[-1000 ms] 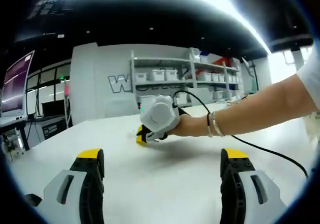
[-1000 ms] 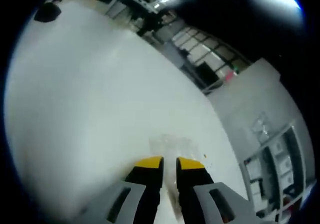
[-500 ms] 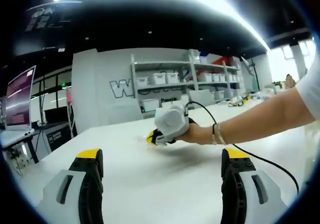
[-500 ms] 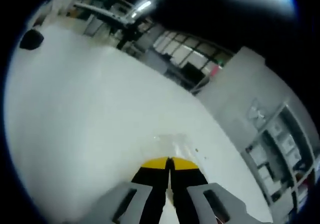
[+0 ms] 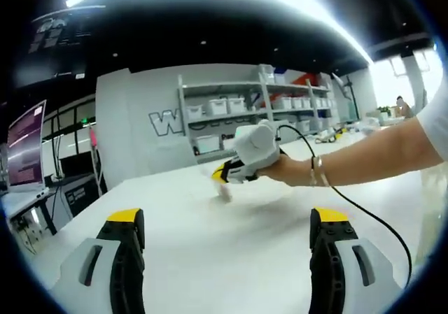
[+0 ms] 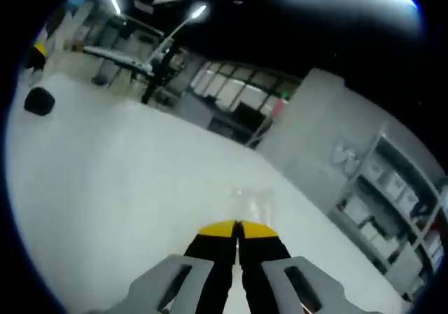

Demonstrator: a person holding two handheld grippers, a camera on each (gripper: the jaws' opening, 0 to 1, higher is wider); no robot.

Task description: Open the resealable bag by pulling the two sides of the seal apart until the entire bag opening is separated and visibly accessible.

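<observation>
Right gripper (image 6: pixel 236 224) is pinched tight on the clear bag (image 6: pixel 252 202), lifted off the counter (image 6: pixel 105 188); our left gripper (image 5: pixel 224 219) gapes wide at 6 o'clock. Thin film may slip loose or tear.

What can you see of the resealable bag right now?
The resealable bag is clear, thin plastic, faint against the white table. In the right gripper view it sticks out just past the closed yellow tips of the right gripper, which looks shut on one edge. In the left gripper view it hangs as a pale, blurred scrap under that gripper, its lower end at or near the table. Seal state and contents are too blurred to tell. The left gripper is open and apart from it.
</observation>
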